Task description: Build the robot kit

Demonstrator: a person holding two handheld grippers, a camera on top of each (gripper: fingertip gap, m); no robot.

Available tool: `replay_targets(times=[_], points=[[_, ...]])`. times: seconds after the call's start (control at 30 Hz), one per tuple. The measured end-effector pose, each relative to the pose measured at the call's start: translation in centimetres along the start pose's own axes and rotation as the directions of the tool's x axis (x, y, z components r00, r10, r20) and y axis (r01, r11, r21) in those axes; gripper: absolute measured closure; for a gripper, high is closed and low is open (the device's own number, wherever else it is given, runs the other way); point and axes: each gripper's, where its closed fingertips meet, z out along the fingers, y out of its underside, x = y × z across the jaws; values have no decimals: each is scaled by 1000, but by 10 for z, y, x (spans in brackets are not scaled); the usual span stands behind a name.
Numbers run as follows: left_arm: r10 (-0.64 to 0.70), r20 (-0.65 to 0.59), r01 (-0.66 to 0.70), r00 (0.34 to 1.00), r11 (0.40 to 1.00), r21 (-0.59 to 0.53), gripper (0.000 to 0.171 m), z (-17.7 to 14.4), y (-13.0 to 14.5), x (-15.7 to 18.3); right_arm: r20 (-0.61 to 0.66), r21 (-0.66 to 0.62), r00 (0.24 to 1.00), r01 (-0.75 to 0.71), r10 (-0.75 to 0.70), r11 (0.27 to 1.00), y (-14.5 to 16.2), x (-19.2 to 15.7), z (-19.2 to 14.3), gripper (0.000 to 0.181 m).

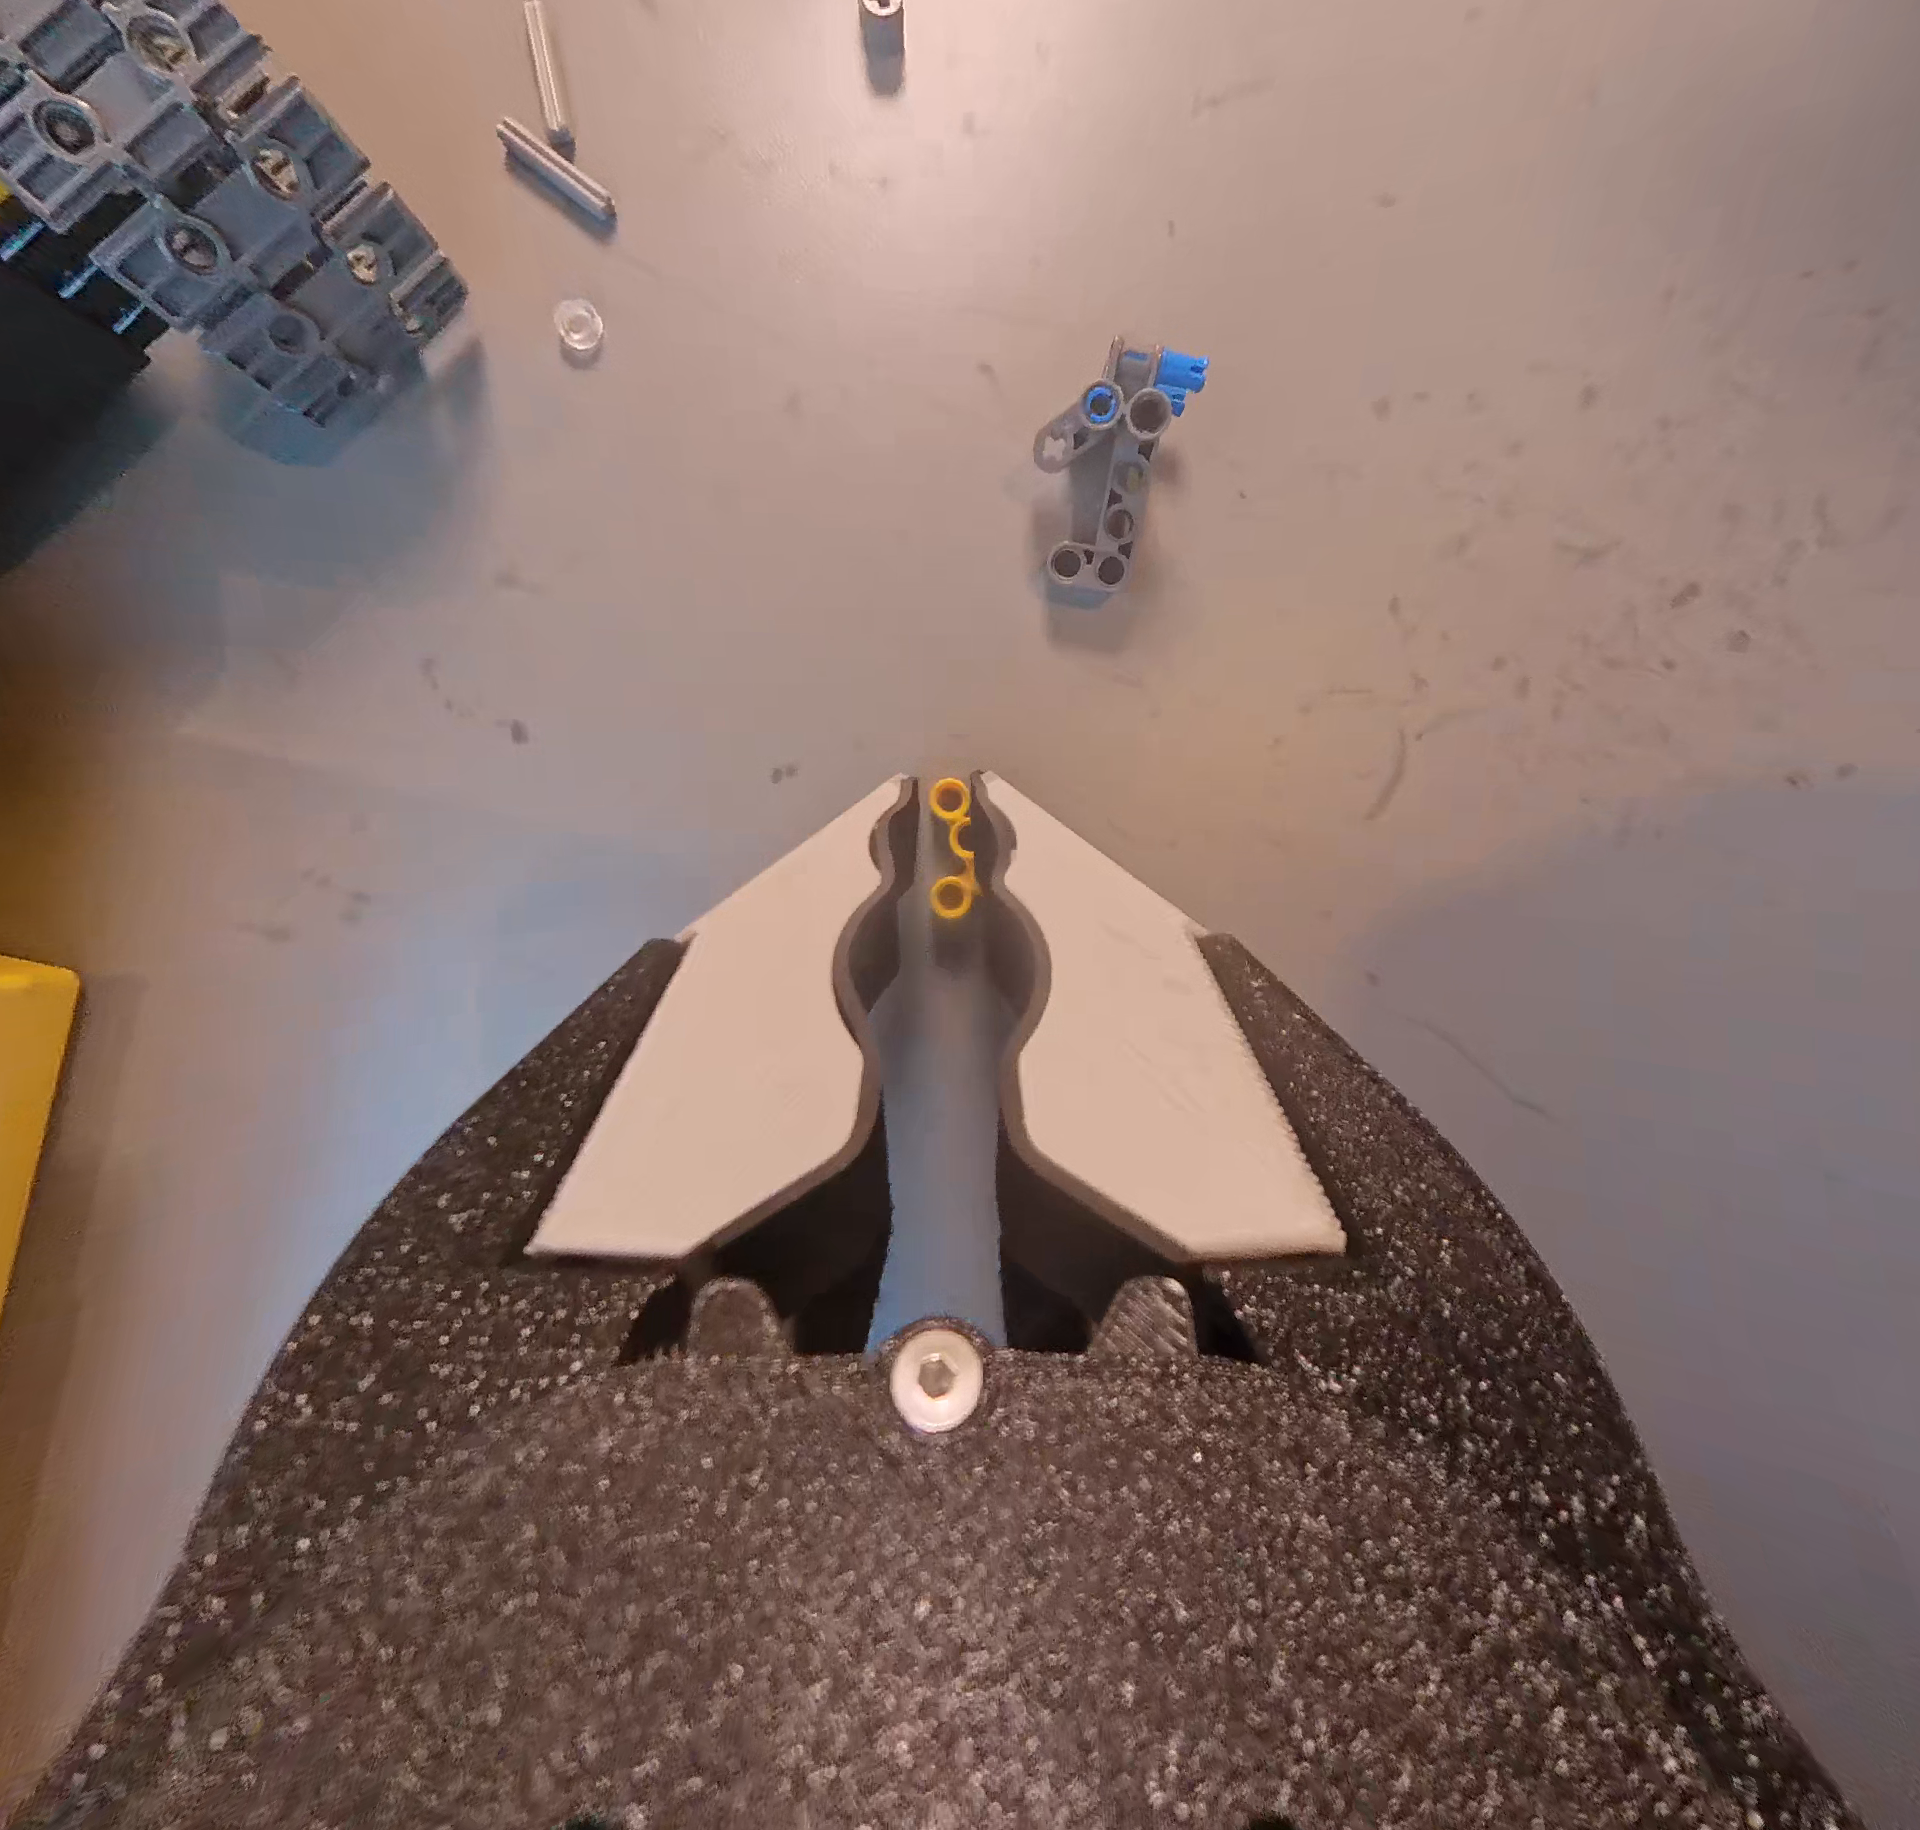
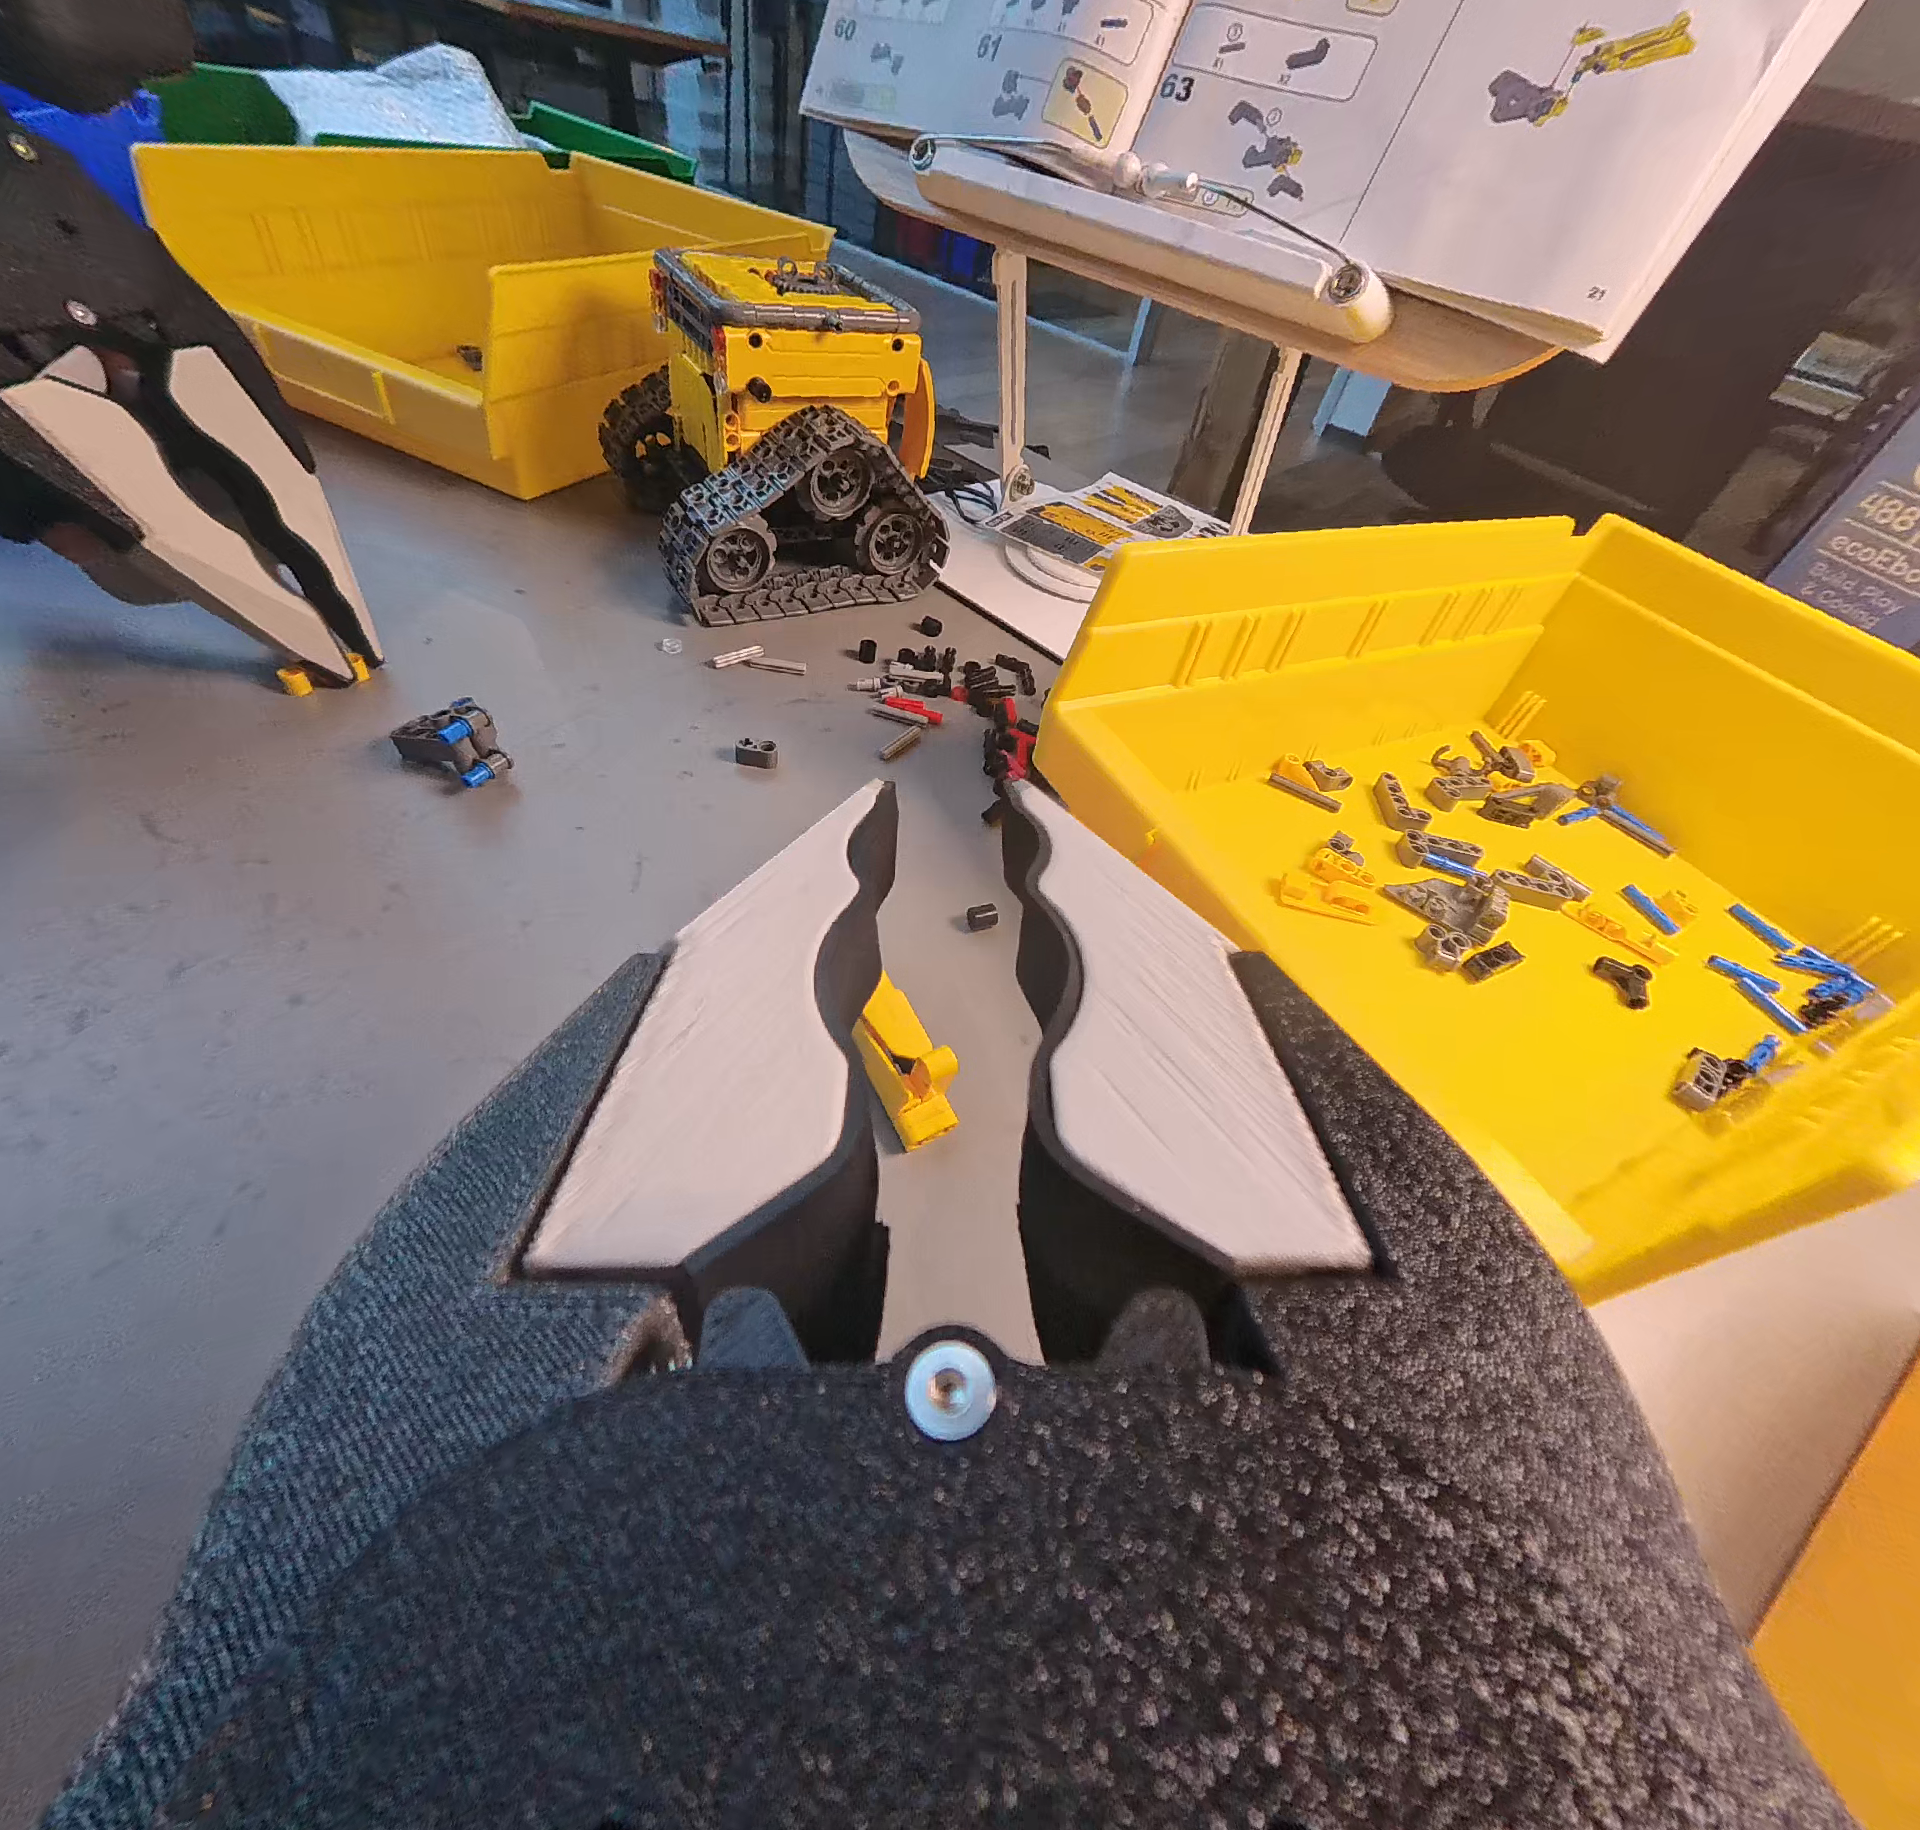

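Left wrist view: your left gripper pinches small yellow beam against gray table. Light, hard, slippery; grip flat sides. Right gripper apart, empty, above yellow piece.

the left gripper has pale grey fingers edged in black on a speckled black body, with a small yellow piece between them; the right gripper is coloured the same, above a yellow part on the dull grey table; a grey bracket with blue pins; a yellow and dark grey tracked model; bright yellow bins
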Motion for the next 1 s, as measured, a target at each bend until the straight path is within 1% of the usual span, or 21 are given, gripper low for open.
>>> replay_targets(times=[0.07,0.13,0.2,0.33,0.4,0.47,0.53,0.6,0.63,0.7,0.77,0.87,0.93,1.0], points=[[7,-11,-6,1000,1000,29,145,-1,0,2,-3,-8,1000,2,-2,1000,1,-1,1,161],[10,12,-12,1000,996,91,139,-7,-3,0,-10,-16,1000,7,-7,1000,2,-1,2,161],[-5,35,-2,999,980,197,132,-18,-13,-2,-23,-25,1000,10,-10,1000,2,2,2,161],[-55,114,-1,992,900,436,128,-49,-40,-12,-73,-18,997,-9,8,1000,-15,23,1,162],[-80,173,-23,982,852,523,126,-60,-48,-18,-121,-5,993,1,-1,1000,-33,42,-2,161],[-101,222,-47,970,816,576,123,-66,-52,-23,-182,26,983,2,3,1000,-56,64,-8,161],[-114,256,-66,960,797,600,119,-68,-53,-26,-238,34,971,6,2,999,-76,87,-13,158],[-126,277,-70,952,795,603,114,-66,-52,-29,-292,35,956,16,-5,999,-92,112,-19,157],[-131,282,-68,951,797,600,112,-64,-51,-30,-316,33,949,20,-9,999,-97,125,-22,157],[-135,284,-65,949,798,599,112,-61,-49,-31,-363,2,932,9,-7,1000,-98,155,-25,154],[-139,283,-61,949,800,597,113,-60,-49,-31,-399,-28,917,-15,3,1000,-91,185,-28,154],[-139,290,-62,947,806,589,115,-58,-48,-32,-432,-95,902,-75,26,993,-69,223,-32,154],[-141,294,-61,945,809,585,116,-57,-47,-33,-417,-129,907,-119,55,984,-54,238,-30,158],[-146,292,-56,945,810,584,118,-55,-47,-34,-383,-221,923,-137,44,966,-38,250,-16,162]])
